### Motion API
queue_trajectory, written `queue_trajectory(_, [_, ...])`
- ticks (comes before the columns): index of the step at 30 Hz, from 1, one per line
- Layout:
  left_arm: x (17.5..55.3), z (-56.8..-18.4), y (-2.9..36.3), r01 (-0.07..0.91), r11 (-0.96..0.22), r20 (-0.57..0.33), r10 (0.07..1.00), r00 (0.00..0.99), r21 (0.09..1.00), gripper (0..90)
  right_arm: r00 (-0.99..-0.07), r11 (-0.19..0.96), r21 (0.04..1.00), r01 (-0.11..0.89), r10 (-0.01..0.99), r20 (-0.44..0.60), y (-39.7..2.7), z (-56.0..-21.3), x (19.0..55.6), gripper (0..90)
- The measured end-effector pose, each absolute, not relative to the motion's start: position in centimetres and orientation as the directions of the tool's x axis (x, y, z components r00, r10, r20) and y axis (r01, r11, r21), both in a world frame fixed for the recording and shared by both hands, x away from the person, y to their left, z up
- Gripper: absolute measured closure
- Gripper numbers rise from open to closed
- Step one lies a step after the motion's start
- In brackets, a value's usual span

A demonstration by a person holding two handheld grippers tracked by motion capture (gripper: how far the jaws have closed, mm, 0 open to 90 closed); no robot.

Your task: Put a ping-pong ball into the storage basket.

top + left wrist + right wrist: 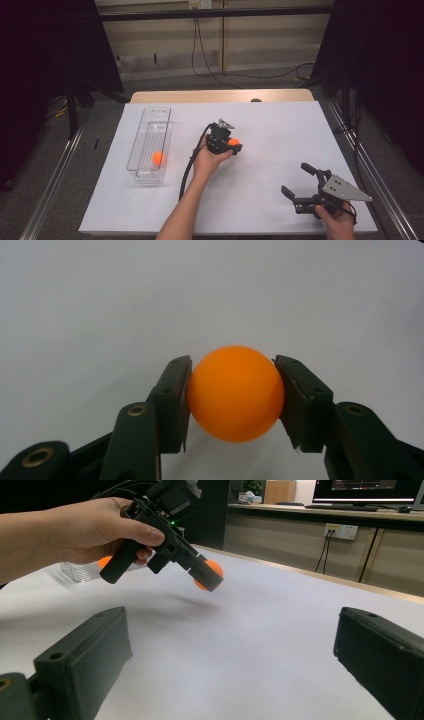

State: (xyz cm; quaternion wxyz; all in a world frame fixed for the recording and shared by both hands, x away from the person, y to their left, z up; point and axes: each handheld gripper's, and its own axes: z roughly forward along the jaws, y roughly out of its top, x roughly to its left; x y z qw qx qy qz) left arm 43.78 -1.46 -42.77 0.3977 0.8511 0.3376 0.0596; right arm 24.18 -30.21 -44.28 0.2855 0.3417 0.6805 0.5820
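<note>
From above we see the counter (280,125) covered with a white sheet. Near its middle the left hand (207,162) holds the left tool (233,145), and its jaws are closed on an orange ball (233,142). A black cable runs from this tool down beside the forearm. To the left stands a clear plastic bin (150,145), long and narrow, with a second orange ball (158,158) lying inside it near our end. At the lower right the right hand (340,220) holds the right tool (296,179) with its jaws spread apart and nothing between them, well apart from the left tool.
</note>
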Motion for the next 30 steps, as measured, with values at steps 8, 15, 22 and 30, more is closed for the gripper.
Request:
queue_trajectory(8, [43.6, -42.8, -0.6, 0.533, -0.461, -0.163, 0.629, 0.760, 0.709, 50.9, -0.605, 0.095, 0.987, 0.130, 0.796, 0.003, -30.2, -44.3, 24.2, 1.2])
queue_trajectory(15, [43.4, -42.6, 0.0, 0.535, -0.457, -0.162, 0.634, 0.756, 0.710, 50.9, -0.604, 0.095, 0.987, 0.129, 0.797, 0.002, -30.2, -44.3, 24.2, 1.2])
queue_trajectory(22, [43.4, -42.7, 0.4, 0.538, -0.462, -0.165, 0.632, 0.758, 0.705, 50.9, -0.604, 0.096, 0.987, 0.128, 0.797, 0.001, -30.2, -44.3, 24.2, 1.2])
queue_trajectory(30, [43.3, -42.6, 0.9, 0.541, -0.457, -0.167, 0.635, 0.754, 0.706, 50.9, -0.604, 0.096, 0.987, 0.128, 0.797, 0.000, -30.2, -44.3, 24.2, 1.2])
